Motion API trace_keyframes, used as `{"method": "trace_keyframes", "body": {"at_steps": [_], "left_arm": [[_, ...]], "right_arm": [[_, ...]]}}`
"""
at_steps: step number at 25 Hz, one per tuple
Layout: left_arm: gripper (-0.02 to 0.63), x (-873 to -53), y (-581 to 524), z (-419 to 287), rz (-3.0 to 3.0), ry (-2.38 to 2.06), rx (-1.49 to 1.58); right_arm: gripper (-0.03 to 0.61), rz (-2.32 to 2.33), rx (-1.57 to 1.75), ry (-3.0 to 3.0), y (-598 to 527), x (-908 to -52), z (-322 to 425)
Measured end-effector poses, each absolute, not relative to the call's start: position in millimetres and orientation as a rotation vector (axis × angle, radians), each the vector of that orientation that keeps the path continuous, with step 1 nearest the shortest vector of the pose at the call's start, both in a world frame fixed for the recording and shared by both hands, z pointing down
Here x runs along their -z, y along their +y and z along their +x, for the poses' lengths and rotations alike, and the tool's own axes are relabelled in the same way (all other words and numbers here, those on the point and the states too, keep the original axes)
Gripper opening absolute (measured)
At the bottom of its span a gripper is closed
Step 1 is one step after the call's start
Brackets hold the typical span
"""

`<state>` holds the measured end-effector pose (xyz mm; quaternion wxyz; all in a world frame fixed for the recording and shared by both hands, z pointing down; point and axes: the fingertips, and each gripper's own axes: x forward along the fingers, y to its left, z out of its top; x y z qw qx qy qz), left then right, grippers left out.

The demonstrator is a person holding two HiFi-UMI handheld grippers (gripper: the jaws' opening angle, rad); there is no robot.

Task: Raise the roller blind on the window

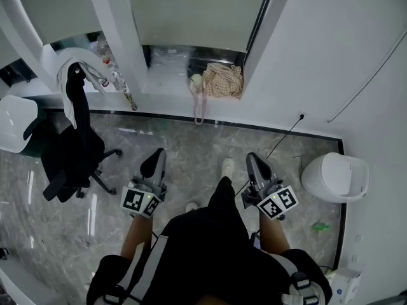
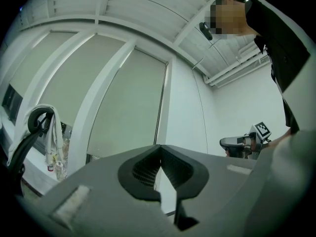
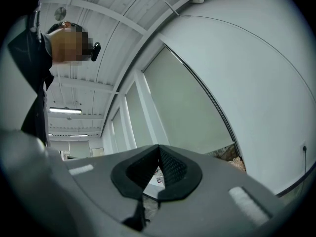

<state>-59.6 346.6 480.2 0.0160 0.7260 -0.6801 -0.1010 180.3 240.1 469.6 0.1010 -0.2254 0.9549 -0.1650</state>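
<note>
**A:** Gripper status?

**B:** Left gripper (image 1: 152, 164) and right gripper (image 1: 257, 166) are both closed tip to tip, with nothing in either. They're held low in front of the person, well short of the window.

**A:** Blind?

**B:** The roller blind (image 1: 198, 10) is almost fully down. It's pale fabric covering the pane between the white post and the right wall. Its bottom edge stops just above the windowsill (image 1: 168, 84), leaving a narrow gap. A checked cloth (image 1: 224, 80) lies at the right end of the sill, under that edge.

**A:** Where to grab?

**B:** My guess is the fabric is light and soft and creases if pinched, so skip it. The hem likely has a stiff bar. Grip there mid-width, or use a side chain if there is one. A dark line (image 1: 262, 14) runs down the blind's right edge, but I can't tell if it's cord or frame.

**A:** Risks?

**B:** A thin chain would probably slip between the pads. Pull straight and evenly, or the roll may skew.
</note>
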Motion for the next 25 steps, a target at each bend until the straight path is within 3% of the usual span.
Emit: {"method": "trace_keyframes", "body": {"at_steps": [25], "left_arm": [[0.0,-465.5,123.9,-108.2,2.247,-2.211,0.302]], "right_arm": [[0.005,-0.57,0.394,2.857,-1.3,-463.4,109.3]]}}
